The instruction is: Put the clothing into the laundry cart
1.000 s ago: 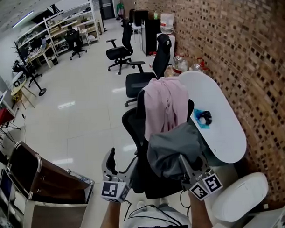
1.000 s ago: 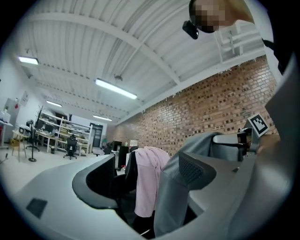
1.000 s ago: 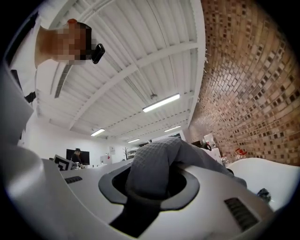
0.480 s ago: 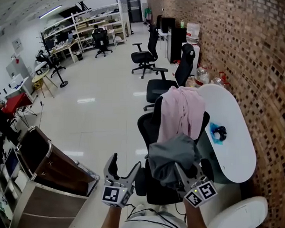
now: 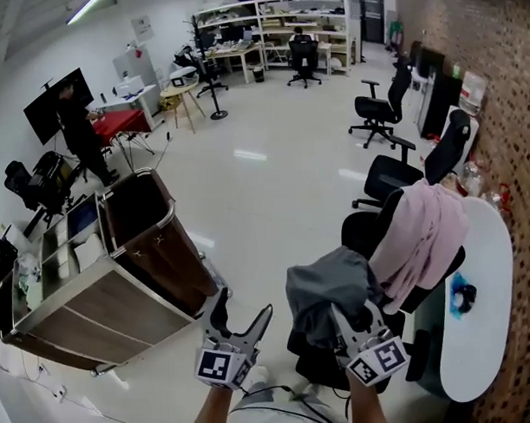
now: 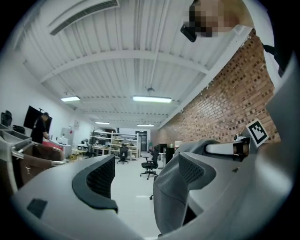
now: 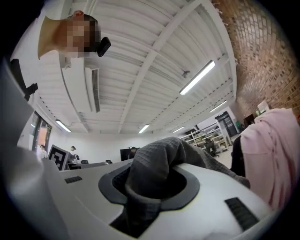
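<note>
Fingers of my right gripper [image 5: 356,320] are clamped on the grey garment [image 5: 328,286], which in the head view mounds over them as a bunched lump, in the air in front of the black office chair [image 5: 363,233] where a pink garment [image 5: 422,231] is draped, with the white surface [image 5: 485,303] further right. The laundry cart [image 5: 165,220] stands well to the left, its mouth open upward, and my left gripper [image 5: 242,307] sits between bundle and cart with its fingers spread wide. In the left gripper view those fingers stand apart with only floor and distant chairs in the gap; grey cloth shows past the right-hand one, beyond it rather than between, as I read it, and the cart rim peeks in at far left. In the right gripper view the waffle-knit cloth is pinched tight, squeezed up out of the pads and spilling forward. The garment has no clean long axis; it's wadded, with loose folds drooping below the grip. My plan: carry it high enough that those folds clear the rim, centre the bulk over the mouth, then release.
</note>
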Tool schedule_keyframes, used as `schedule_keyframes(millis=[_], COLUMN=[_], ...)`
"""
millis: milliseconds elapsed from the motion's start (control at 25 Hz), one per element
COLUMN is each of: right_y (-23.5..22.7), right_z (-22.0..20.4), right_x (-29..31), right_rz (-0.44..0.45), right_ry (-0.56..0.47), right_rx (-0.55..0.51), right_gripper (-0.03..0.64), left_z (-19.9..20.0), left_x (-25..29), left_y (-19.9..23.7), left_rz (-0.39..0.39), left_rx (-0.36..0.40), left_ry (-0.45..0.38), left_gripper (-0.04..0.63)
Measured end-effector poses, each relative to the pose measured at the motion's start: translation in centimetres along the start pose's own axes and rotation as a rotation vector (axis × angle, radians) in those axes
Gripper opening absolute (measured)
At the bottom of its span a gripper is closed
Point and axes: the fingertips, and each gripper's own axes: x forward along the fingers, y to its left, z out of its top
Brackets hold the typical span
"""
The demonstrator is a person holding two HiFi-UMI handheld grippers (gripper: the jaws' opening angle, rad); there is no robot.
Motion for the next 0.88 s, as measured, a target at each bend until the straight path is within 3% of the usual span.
schedule_keyframes(millis=[240,520,680,880], right_y=[6.5,15.4,20.4,26.1], right_z=[-1.8,-4.3,-5.3,-6.4], right_x=[6.9,14.3,18.7,23.4], right_rz=[0.202,0.386,0.466,0.526], right_ry=[0.025,0.069,0.075,0.064], right_rx=[0.041,0.061,0.069,0.071], right_gripper=[0.133,0.135,0.133,0.134], left_z=[0.8,1.6,3.3,2.5], left_x=[-5.0,-10.3,-12.4,-16.1], left_y=[7.3,15.9,20.1,26.7], left_rz=[0.189,0.339,0.382,0.436], left_rx=[0.019,0.035,0.013,0.047], left_ry=[-0.026,-0.043,-0.056,-0.075], left_gripper=[0.403,0.403,0.403,0.403])
